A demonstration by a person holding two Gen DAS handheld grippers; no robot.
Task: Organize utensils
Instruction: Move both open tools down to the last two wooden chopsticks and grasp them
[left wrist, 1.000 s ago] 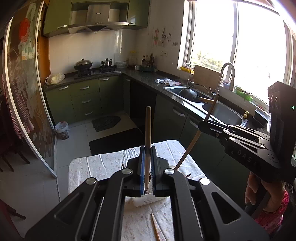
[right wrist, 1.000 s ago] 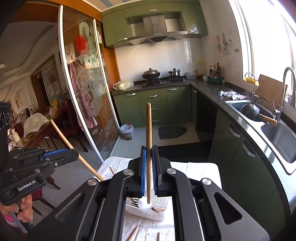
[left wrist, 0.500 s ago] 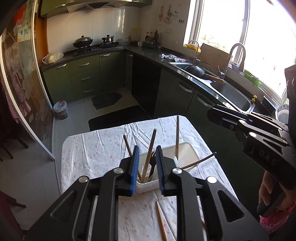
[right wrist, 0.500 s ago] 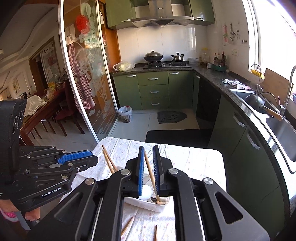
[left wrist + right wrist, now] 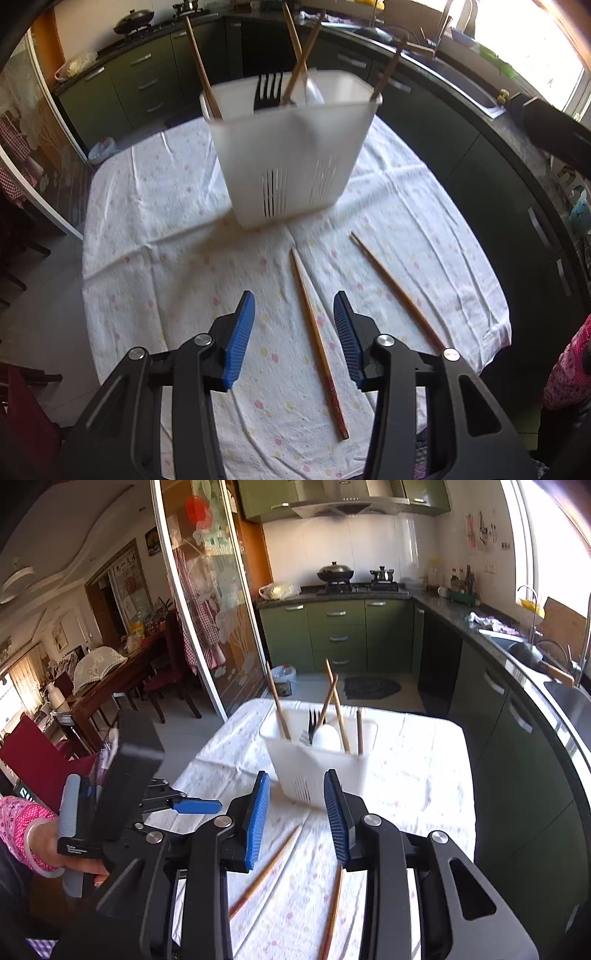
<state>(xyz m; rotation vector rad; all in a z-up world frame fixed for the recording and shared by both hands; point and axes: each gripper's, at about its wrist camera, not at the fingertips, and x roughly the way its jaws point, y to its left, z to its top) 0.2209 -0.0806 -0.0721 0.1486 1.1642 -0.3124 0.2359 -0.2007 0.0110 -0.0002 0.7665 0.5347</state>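
Left wrist | holder ahead | loose chopsticks on tablecloth

The basket is motion-blurred in the left wrist view, and its wall hides the lower ends of the chopsticks and fork standing in it. In the right wrist view, the right claw covers the basket's near bottom corner, and one loose chopstick runs off the bottom edge.
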